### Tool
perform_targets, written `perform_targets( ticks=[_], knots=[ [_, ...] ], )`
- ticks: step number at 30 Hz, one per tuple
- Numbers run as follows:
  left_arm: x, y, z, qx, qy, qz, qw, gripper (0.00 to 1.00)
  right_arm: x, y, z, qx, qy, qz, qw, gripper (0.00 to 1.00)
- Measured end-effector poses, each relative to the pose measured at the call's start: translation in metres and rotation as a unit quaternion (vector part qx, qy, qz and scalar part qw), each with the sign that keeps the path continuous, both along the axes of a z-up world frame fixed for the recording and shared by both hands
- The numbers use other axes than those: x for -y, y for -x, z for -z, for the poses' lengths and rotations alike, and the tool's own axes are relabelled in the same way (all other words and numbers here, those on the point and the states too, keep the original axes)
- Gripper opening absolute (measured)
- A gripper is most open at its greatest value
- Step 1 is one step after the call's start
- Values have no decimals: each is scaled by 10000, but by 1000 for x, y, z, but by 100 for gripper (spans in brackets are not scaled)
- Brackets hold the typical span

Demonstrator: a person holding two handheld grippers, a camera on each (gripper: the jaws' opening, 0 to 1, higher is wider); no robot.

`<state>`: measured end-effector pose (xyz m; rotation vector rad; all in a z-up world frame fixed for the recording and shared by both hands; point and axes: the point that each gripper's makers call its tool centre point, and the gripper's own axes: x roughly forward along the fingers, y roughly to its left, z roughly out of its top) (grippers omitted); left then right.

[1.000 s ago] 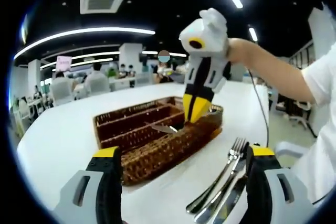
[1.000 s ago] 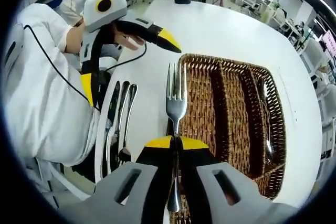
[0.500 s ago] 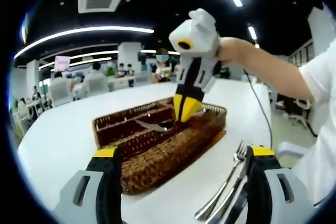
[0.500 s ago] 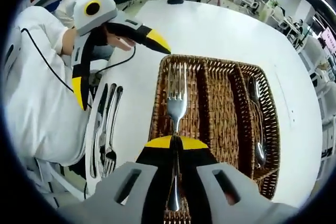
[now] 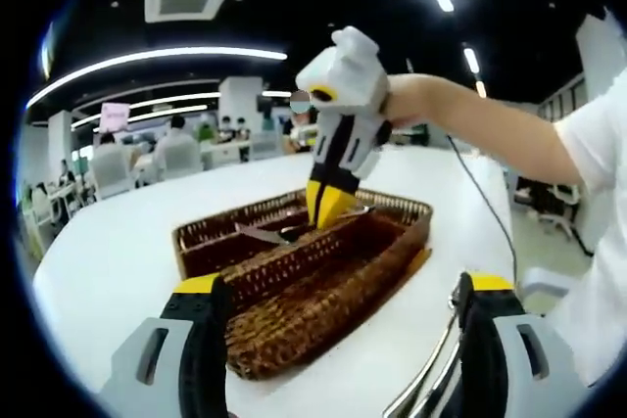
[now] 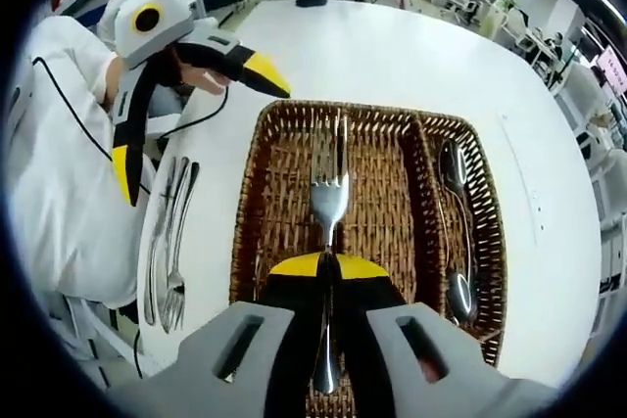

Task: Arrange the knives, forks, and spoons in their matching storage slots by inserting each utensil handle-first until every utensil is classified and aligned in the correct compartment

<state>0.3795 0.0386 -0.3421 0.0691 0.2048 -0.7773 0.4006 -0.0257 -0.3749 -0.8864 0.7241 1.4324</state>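
I judge the sorting barely under way. My right gripper, at the bottom centre of the right gripper view, is clamped tight on the neck of a silver metal fork, tines pointing up the frame, and holds it over the brown woven wicker cutlery tray that sits on the round white tabletop. The fork hangs above the middle run of the tray, not yet set down in a slot.

In the tray, the compartment at the right of the frame holds shiny silver spoons; I count two bowls, perhaps more, as the weave and glare make it hard to be sure. The left and middle compartments look bare apart from the fork over them.

A small bundle of silver utensils, forks among them, lies on the tabletop at the lower left, just beside the tray, and these are yet to be sorted.

My left gripper stands wide open with nothing between its yellow-tipped jaws, low over the tabletop near the tray's near end. In the left gripper view the right gripper dips into the tray from above.
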Motion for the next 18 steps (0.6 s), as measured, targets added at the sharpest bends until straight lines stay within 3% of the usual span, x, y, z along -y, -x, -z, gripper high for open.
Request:
perform_targets(
  ticks=[18],
  knots=[
    [3, -11, -7, 9, -35, 0, 10000, 99, 6, -16, -18, -7, 146, -23, 9999, 2]
  ],
)
